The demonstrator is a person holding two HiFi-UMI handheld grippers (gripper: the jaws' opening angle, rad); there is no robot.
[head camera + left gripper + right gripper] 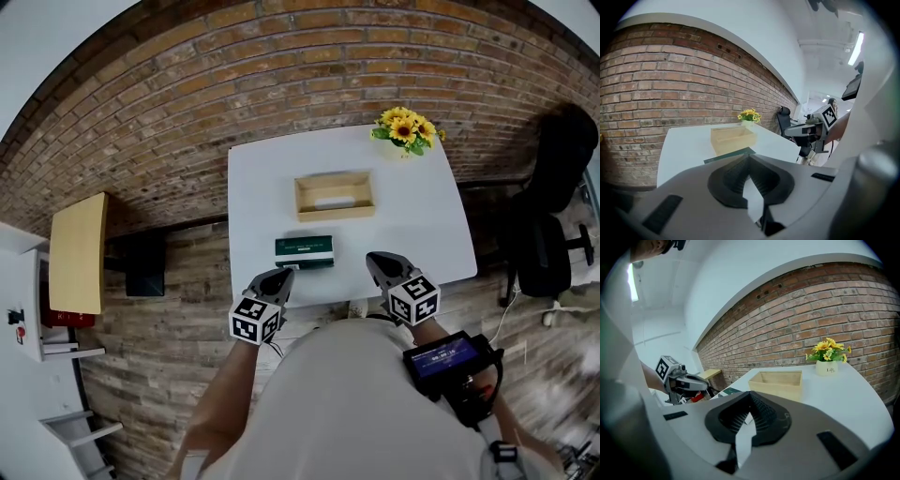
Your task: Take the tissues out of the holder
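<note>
Item 1. Your left gripper (281,274): clenched, jaw tips meeting, nothing between them. It hangs over the near edge of the counter (422,225), marker cube toward you.

Item 2. Your right gripper (377,258): likewise clenched and empty, jaw tips together. It is level with the left one and well apart from it, also at the near counter edge.

Item 3. Tissue pack (305,251): dark green, flat on the counter. It lies just ahead of your left gripper, slightly to its right, and ahead-left of your right gripper. Neither gripper touches it. It is outside the holder, on the nearer side of it.

Item 4. Wooden holder (335,212): open-topped, pale wood, upright on the counter. It stands beyond the tissue pack, apart from it, ahead of both grippers and roughly between their lines.

Item 5. Yellow flowers (406,129) in a white pot: far right corner of the counter, past the holder, ahead-right of your right gripper.

Item 6. Brick wall (187,112): beyond the far edge of the counter.
</note>
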